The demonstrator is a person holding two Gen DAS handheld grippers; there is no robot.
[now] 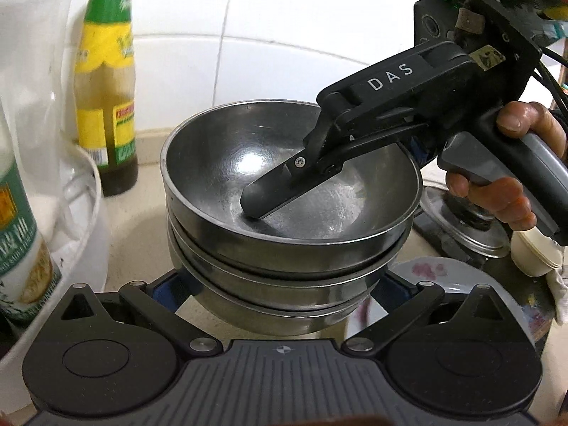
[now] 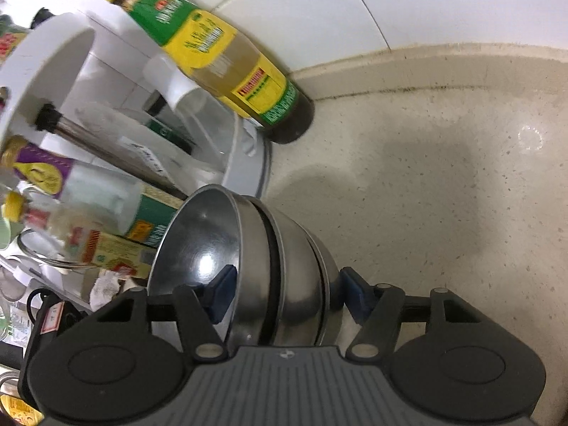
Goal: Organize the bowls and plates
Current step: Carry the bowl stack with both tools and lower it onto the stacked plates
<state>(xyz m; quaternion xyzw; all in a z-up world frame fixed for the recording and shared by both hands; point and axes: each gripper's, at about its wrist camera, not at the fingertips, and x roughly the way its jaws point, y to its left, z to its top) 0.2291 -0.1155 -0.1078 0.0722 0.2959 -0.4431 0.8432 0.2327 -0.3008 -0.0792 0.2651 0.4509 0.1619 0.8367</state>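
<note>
The pale speckled tabletop (image 2: 426, 184) runs back to a white tiled wall, and it is crowded on one side: a white round rack (image 2: 42, 67) packed with sauce bottles, and a green-and-yellow labelled bottle (image 1: 106, 81) standing just beside it. That crowding looks like the reason the bowls are handled as one nest rather than one by one.

The stack of steel bowls (image 1: 284, 213), three or so nested, sits near the bottle. The right tool (image 2: 282, 293) is clamped on it from the side, one blue pad inside the top bowl against its wall and the other pad against the outside of the lowest bowl, so the whole nest is pinched together and cannot slide apart. A hand (image 1: 511, 177) grips that tool's grey handle.

The left tool (image 1: 280, 284) has its fingers spread wide on either side of the stack's lower part, gripping nothing; I judge it is there to steady the stack. A flowered plate (image 1: 433, 277) lies close behind.
</note>
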